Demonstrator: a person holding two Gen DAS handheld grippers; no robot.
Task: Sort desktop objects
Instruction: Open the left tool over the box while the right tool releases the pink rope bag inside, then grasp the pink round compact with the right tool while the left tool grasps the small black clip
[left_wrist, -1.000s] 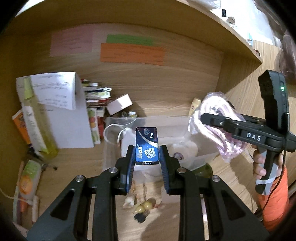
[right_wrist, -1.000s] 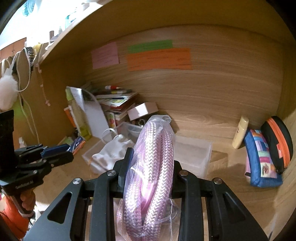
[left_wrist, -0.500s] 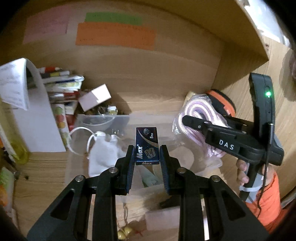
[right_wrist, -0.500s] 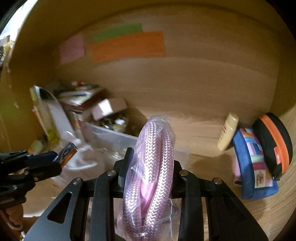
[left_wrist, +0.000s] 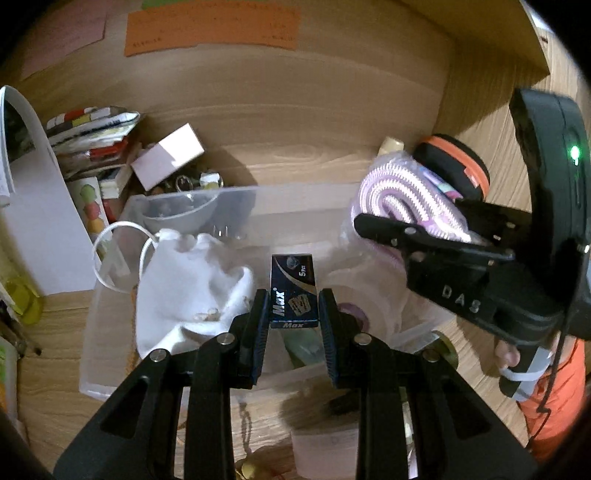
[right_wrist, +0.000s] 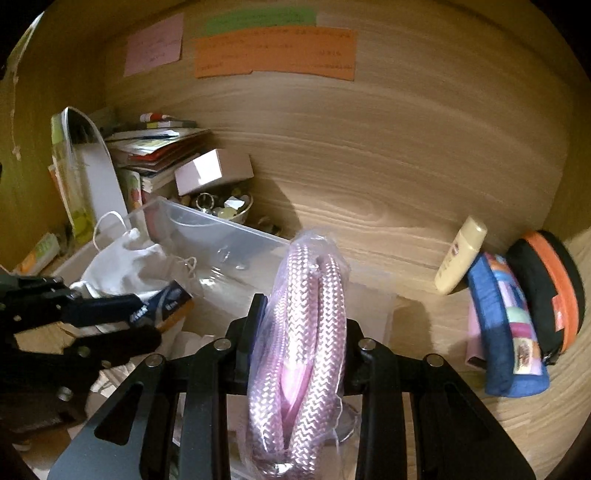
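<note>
My left gripper (left_wrist: 293, 314) is shut on a small dark blue "Max" box (left_wrist: 293, 291) and holds it over the clear plastic bin (left_wrist: 192, 195). The bin holds a white drawstring pouch (left_wrist: 188, 284) and a tape roll (left_wrist: 354, 295). My right gripper (right_wrist: 301, 321) is shut on a pink braided cord in a clear bag (right_wrist: 306, 332), above the bin's right part (right_wrist: 207, 225). The right gripper also shows in the left wrist view (left_wrist: 373, 227) with the cord (left_wrist: 402, 199). The left gripper with the blue box (right_wrist: 166, 299) shows at the left of the right wrist view.
A stack of books (right_wrist: 155, 144), a pink box (right_wrist: 214, 170) and a bowl of trinkets (right_wrist: 221, 210) sit behind the bin. A cream bottle (right_wrist: 460, 254), a blue patterned pouch (right_wrist: 506, 328) and a black-orange case (right_wrist: 546, 288) lean at the right wall.
Both grippers have moved forward and down toward the bin, still holding their objects. The bin and its contents now look closer.
</note>
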